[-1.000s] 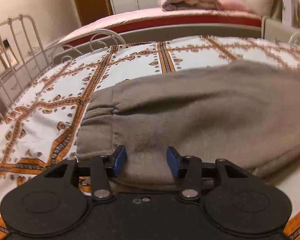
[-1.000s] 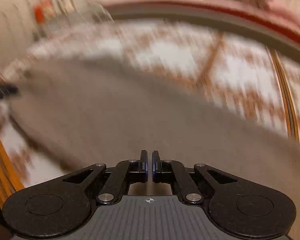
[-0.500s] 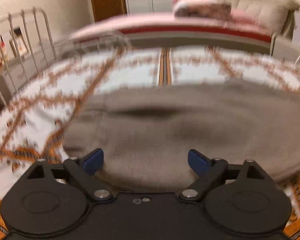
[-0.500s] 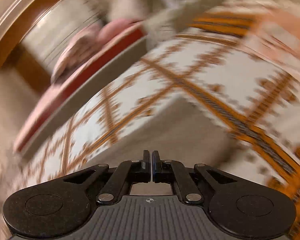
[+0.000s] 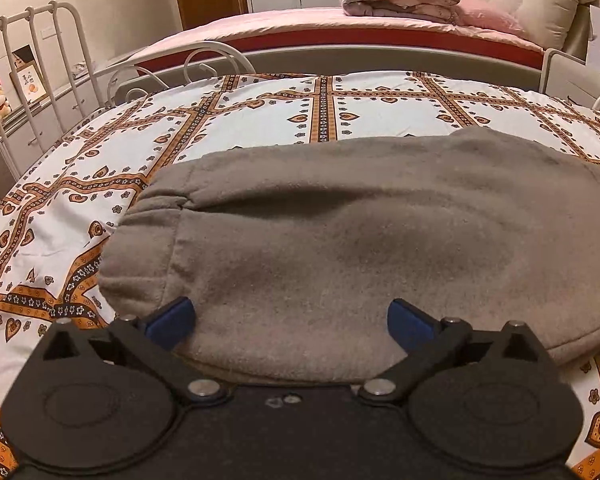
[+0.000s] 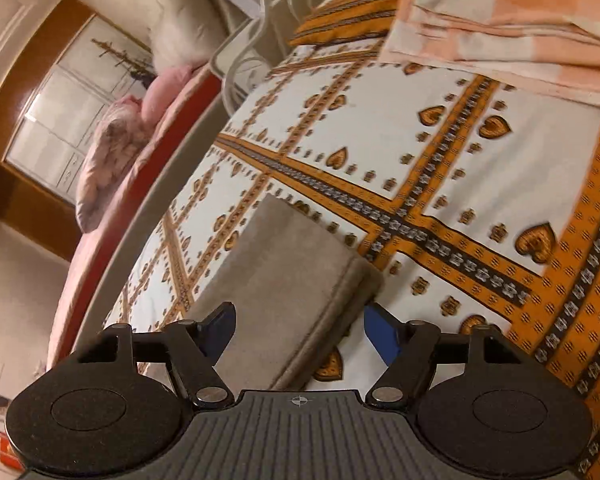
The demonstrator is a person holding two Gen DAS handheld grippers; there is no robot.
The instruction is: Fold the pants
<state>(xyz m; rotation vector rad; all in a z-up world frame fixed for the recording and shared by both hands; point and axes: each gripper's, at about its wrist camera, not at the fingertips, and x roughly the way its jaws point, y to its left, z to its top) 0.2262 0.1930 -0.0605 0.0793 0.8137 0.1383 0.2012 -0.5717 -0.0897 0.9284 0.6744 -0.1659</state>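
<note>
Both grippers are seen with fingers spread wide and nothing gripped: the left gripper (image 5: 290,322) is held over the folded grey pants (image 5: 340,240), the right gripper (image 6: 299,330) over one narrow end of them. The pants are laid flat on the patterned bed sheet (image 5: 240,120). A pink bed (image 5: 300,24) is seen behind.

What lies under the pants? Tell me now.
The pants lie folded on the patterned bedsheet, which shows on every side. What the fabric covers cannot be seen.
</note>
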